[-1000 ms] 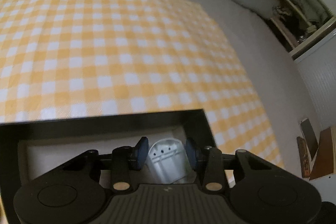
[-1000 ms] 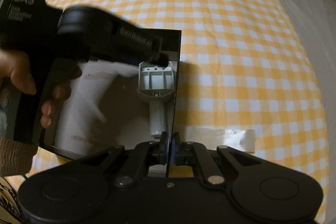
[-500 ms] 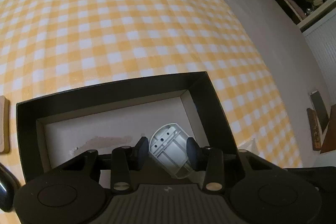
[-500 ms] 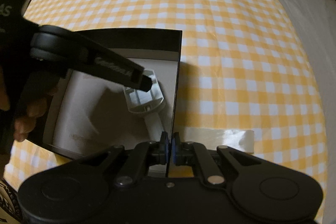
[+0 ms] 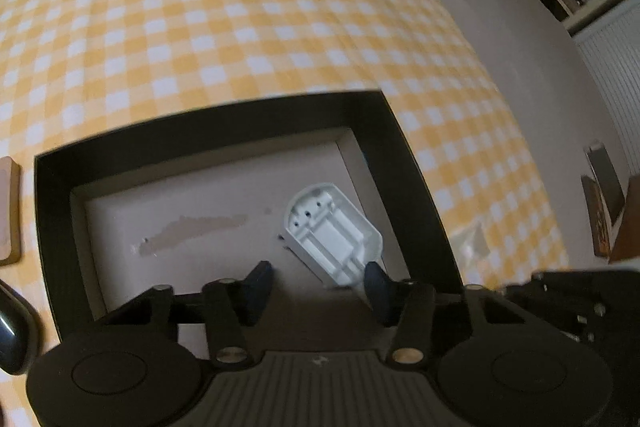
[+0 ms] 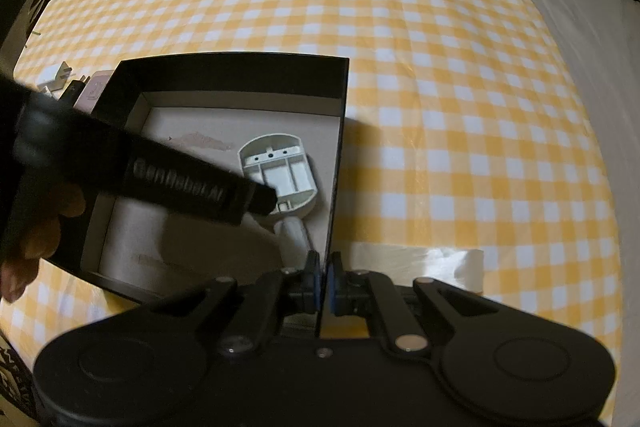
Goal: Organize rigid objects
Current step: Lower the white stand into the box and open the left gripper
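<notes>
White plastic part [image 5: 332, 235] in black box [image 6: 336, 163], left gripper [image 5: 316, 283] opening empty, right gripper [image 6: 323, 279] clamping box wall

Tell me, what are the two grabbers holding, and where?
Right gripper pinches the black cardboard box's right wall. Left gripper is opening, holding nothing.

The right claw [image 6: 323, 281] pinches the black box's [image 6: 224, 73] wall beside a white plastic part [image 6: 282, 173].
</notes>
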A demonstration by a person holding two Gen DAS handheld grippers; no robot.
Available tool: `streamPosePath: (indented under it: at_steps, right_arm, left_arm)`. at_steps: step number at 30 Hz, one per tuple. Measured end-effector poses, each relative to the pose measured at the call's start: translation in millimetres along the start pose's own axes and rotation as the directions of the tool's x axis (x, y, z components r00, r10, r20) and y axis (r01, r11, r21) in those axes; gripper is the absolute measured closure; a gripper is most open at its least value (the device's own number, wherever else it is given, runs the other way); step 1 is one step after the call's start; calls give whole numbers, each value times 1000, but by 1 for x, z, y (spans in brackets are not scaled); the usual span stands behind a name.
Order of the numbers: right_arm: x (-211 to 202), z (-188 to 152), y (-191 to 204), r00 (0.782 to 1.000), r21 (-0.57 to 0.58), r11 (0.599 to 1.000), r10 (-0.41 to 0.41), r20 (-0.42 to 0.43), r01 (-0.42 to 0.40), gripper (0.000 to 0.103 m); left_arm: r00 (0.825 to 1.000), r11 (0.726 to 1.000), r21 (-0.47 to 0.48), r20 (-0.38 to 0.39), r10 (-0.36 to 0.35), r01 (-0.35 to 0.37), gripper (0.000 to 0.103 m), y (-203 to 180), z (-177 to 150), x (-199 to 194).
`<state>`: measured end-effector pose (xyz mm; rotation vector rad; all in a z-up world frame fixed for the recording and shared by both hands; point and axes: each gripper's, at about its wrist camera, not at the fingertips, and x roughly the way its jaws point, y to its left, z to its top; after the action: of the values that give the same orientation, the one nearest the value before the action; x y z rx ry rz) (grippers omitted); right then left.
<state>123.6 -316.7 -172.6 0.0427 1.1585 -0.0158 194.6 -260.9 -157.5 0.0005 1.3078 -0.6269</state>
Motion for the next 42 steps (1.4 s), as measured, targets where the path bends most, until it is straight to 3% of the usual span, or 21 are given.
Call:
streamPosePath:
  at_steps: [2,8,13,17,19,21,23,25,27,31,36,40,41,42]
  right_arm:
    - [0,0,0,1000,-1,1000,-1,0,1,98]
    - [0,0,2,1000,-15,1000,-3,1,3,98]
    - [-1,0,3,1000,-27,1000,-4,3,4,98]
    - [-2,-1,2,1000,-36,999,-3,5,3,98]
    - [-2,-1,2,1000,-39,999,-3,5,3,98]
    - [-2,-1,2,1000,-40,999,-3,4,3,98]
    - [-2,-1,1,1000,-40,999,-4,5,4,98]
    - [-2,-1,2,1000,-39,999,-2,6,2,98]
    - [-2,-1,2,1000,-41,999,-4,6,4,98]
    - [-3,-1,1,1000,-45,999,-4,7,5,98]
    - [-2,-1,2,1000,-45,999,-3,7,4,98]
    - [-2,-1,2,1000,-47,999,-4,6,4,97]
    - [-3,-1,2,1000,-47,999,-3,6,3,97]
    - [-3,-2,3,1000,-46,999,-2,6,2,97]
  left_arm:
    - [1000,1000,15,-12,-10,10,63,1,-6,-2]
    - [997,997,9,-19,-71,71,63,-2,-9,5]
    - [998,999,3,46,-48,48,63,-7,-3,15]
    - [992,996,-43,104,-72,77,64,-1,6,20]
    - [989,995,-55,124,-75,82,69,-1,9,21]
    - [989,996,-57,136,-57,65,87,-1,10,20]
    - [989,998,-54,145,-14,22,87,-1,11,21]
    - [989,997,-73,148,-17,28,90,2,13,23]
    - [987,994,-99,163,-18,34,101,6,15,23]
    - [974,981,-190,225,10,34,101,17,16,17]
    - [956,937,-346,288,58,47,100,25,11,13]
    - [953,915,-394,300,36,89,99,22,6,17]
    - [953,915,-391,302,29,96,97,22,6,18]
    - [953,918,-385,301,24,99,87,22,6,19]
